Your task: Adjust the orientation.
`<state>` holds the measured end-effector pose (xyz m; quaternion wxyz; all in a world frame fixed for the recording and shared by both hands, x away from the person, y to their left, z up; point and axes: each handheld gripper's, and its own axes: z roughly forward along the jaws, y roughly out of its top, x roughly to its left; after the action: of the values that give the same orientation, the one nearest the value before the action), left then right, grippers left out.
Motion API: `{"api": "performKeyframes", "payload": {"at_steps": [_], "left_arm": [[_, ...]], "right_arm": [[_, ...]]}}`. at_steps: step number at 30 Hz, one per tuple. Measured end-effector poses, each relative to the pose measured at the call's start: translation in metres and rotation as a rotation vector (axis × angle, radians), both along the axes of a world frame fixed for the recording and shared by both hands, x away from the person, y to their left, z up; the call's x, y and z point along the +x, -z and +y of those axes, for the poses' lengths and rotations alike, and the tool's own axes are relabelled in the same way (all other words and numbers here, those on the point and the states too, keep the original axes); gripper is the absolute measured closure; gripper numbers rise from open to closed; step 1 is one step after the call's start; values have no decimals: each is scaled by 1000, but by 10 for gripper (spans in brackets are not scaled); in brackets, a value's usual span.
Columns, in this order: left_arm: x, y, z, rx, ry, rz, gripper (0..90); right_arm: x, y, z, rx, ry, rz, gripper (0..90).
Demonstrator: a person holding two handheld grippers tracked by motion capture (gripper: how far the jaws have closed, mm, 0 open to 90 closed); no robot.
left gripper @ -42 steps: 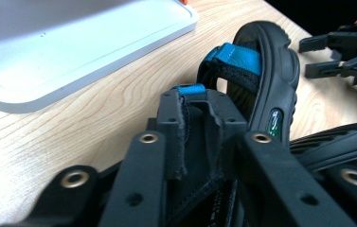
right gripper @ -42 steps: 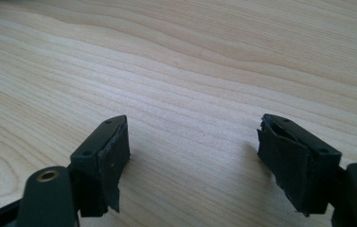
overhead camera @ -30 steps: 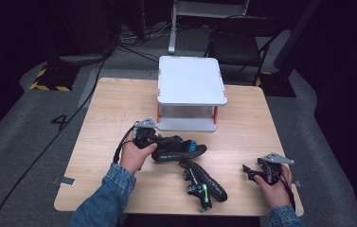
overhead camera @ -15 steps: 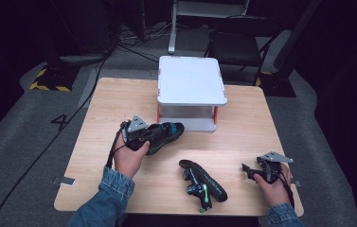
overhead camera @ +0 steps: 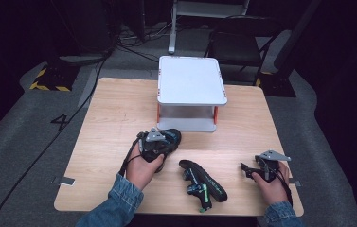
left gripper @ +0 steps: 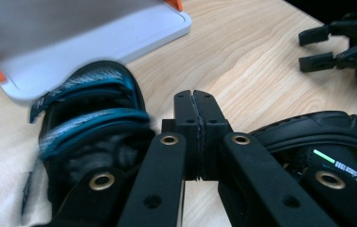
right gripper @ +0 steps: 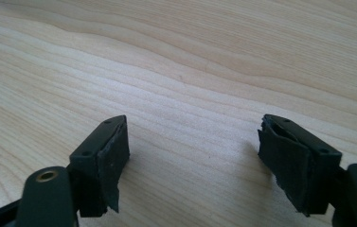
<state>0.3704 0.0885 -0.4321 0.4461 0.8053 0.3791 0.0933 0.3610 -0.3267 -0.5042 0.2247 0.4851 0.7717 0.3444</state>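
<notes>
A black sandal with teal straps (overhead camera: 169, 140) is at my left gripper (overhead camera: 159, 144), just in front of the white shelf, toe toward it. In the left gripper view the jaws are pressed together (left gripper: 196, 111) beside that sandal (left gripper: 91, 132); the exact pinch point is hidden. A second black sandal (overhead camera: 203, 183) with a green mark lies flat on the table between my hands, also close on the right of the left gripper view (left gripper: 327, 137). My right gripper (overhead camera: 247, 170) rests low at the table's right front, jaws wide apart (right gripper: 195, 161) over bare wood.
A white two-level shelf (overhead camera: 191, 80) with orange posts stands at the table's back middle; its lower board (left gripper: 72, 42) is near the sandal's toe. The right gripper (left gripper: 337, 45) shows far off in the left gripper view. Cables trail over the floor behind.
My left gripper swung the teal-strapped sandal from pointing right beside the other sandal to pointing at the shelf, a little farther back and left. The right gripper and second sandal stayed put.
</notes>
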Motion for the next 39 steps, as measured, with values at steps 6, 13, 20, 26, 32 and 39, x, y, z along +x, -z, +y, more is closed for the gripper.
{"api": "performKeyframes", "payload": {"at_steps": [6,13,20,26,32,39], "left_arm": [[2,-2,9,-25,-5,-6,830],[4,-14,33,-46,-97,-74,504],[5,-23,76,-6,-228,-128,358],[3,-22,105,71,-257,-108,281],[0,-17,120,81,-284,-92,276],[-6,-16,130,115,-282,-79,270]], "right_arm": [[-1,0,0,0,-4,-2,254],[-6,-12,11,-49,-53,-10,309],[-17,-43,39,-37,-146,-72,319],[-23,-60,61,-23,-226,-70,352],[-26,-72,77,-13,-275,-87,353],[-28,-81,87,18,-320,-81,372]]}}
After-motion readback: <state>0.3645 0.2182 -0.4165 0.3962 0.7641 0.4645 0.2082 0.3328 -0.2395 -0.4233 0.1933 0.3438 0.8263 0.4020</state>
